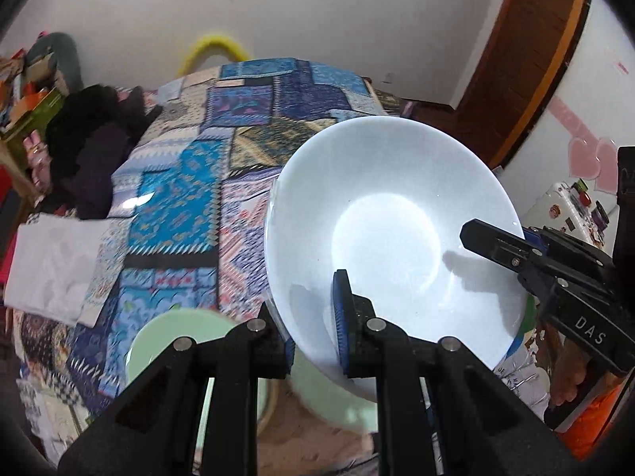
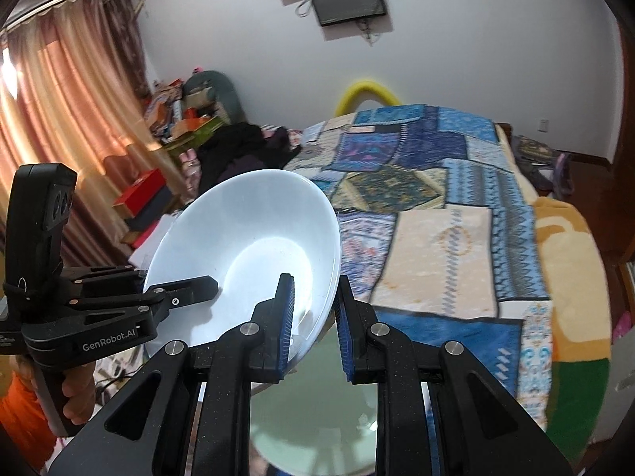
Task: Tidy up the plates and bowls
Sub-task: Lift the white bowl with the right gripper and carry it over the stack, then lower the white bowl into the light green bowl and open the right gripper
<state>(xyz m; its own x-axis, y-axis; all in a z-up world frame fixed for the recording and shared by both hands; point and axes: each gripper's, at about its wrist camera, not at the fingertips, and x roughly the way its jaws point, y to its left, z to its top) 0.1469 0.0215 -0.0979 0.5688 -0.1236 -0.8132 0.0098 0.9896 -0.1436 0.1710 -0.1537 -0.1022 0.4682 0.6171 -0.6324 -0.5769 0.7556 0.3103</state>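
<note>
Both claws clamp the rim of one tilted white bowl [image 1: 393,234], raised above the bed [image 1: 190,182]: left claw [image 1: 317,341] on one side, right claw [image 2: 315,329] on the opposite side. The left claw's body reads "GenRobot.AI", the right's "DAS". A pale green bowl [image 1: 158,341] sits below the left claw.

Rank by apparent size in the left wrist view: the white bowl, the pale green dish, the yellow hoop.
1. White glossy bowl, largest, though nearness to the camera inflates it.
2. Pale green dish, partly hidden behind the tool, so its full extent is unsure.
3. Yellow hoop, smallest, far away.
</note>
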